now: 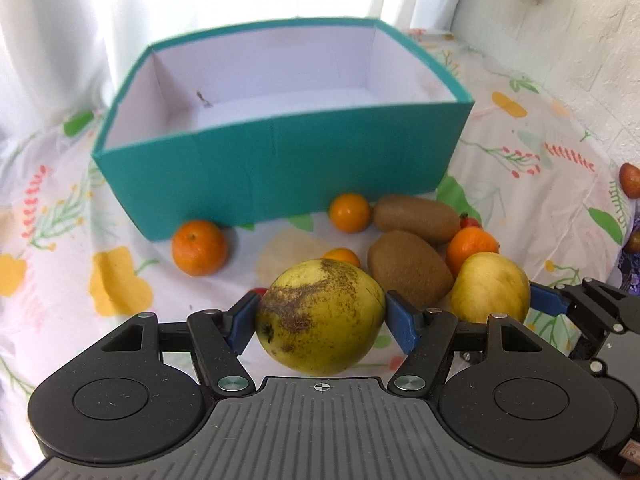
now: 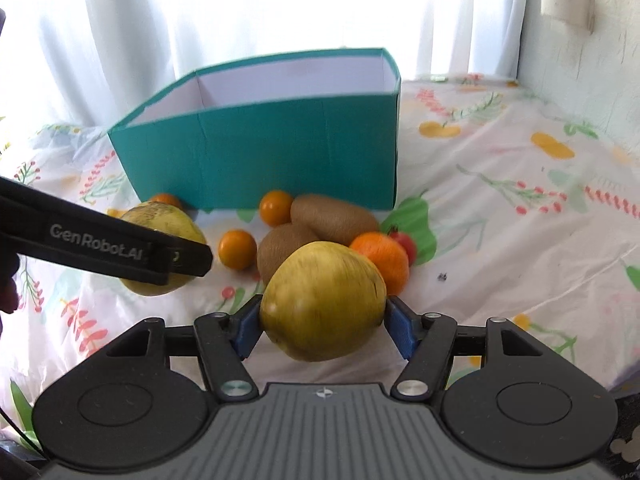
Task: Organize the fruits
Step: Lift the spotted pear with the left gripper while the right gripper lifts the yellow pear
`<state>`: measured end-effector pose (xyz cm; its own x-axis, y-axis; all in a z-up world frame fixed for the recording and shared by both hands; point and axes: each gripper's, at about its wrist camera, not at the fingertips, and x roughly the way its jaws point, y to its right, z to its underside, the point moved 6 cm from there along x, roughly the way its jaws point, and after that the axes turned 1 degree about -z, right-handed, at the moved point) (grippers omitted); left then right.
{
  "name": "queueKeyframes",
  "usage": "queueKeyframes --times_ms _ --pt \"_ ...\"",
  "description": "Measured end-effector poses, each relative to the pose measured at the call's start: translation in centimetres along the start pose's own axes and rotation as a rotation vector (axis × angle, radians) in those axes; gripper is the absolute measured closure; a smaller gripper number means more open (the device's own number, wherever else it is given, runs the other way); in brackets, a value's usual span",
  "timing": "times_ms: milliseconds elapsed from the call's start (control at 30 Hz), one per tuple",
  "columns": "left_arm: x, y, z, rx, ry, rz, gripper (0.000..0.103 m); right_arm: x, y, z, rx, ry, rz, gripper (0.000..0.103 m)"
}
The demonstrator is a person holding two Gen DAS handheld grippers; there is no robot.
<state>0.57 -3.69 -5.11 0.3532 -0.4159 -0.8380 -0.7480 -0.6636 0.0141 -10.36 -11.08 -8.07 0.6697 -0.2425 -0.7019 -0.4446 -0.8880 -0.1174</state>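
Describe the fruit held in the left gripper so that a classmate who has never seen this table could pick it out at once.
Find the open teal cardboard box on the flowered tablecloth; fruit lies scattered before its near wall. Nearest the camera, a large round yellow-green fruit sits clamped between the blue pads of the left gripper. Unlike the smoother yellow fruit to its right, it has a rough brown patch across its top.

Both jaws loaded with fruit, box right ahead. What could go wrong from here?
1. The left gripper and right gripper sit side by side; they may collide on the way to the teal cardboard box.
2. The russeted yellow-green apple and smooth yellow apple are round, pinched only at their sides, so they may slip.
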Motion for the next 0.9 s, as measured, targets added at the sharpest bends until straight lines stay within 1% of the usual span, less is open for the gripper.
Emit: queueKeyframes --times_ms 333,500,700,800,900 --pt "-1.0 -0.7 0.1 -0.020 0.002 -0.017 0.030 0.7 -0.2 0.3 -0.025 -0.020 0.011 0.039" --pt "-1.0 -0.9 0.4 -0.026 -0.005 -0.017 0.030 1.2 0.3 1.2 0.005 -0.074 0.006 0.039" --pt "-0.7 -0.9 0.7 -0.023 -0.017 -0.017 0.030 1.4 0.0 1.4 -0.019 -0.071 0.016 0.039" --pt "-0.5 -0.9 0.7 -0.020 -0.023 -0.018 0.030 1.6 0.3 1.5 -0.004 -0.076 0.017 0.034" --pt "-0.4 -0.8 0.6 -0.017 -0.027 -0.019 0.030 1.9 0.3 1.4 0.001 -0.077 0.008 0.034"
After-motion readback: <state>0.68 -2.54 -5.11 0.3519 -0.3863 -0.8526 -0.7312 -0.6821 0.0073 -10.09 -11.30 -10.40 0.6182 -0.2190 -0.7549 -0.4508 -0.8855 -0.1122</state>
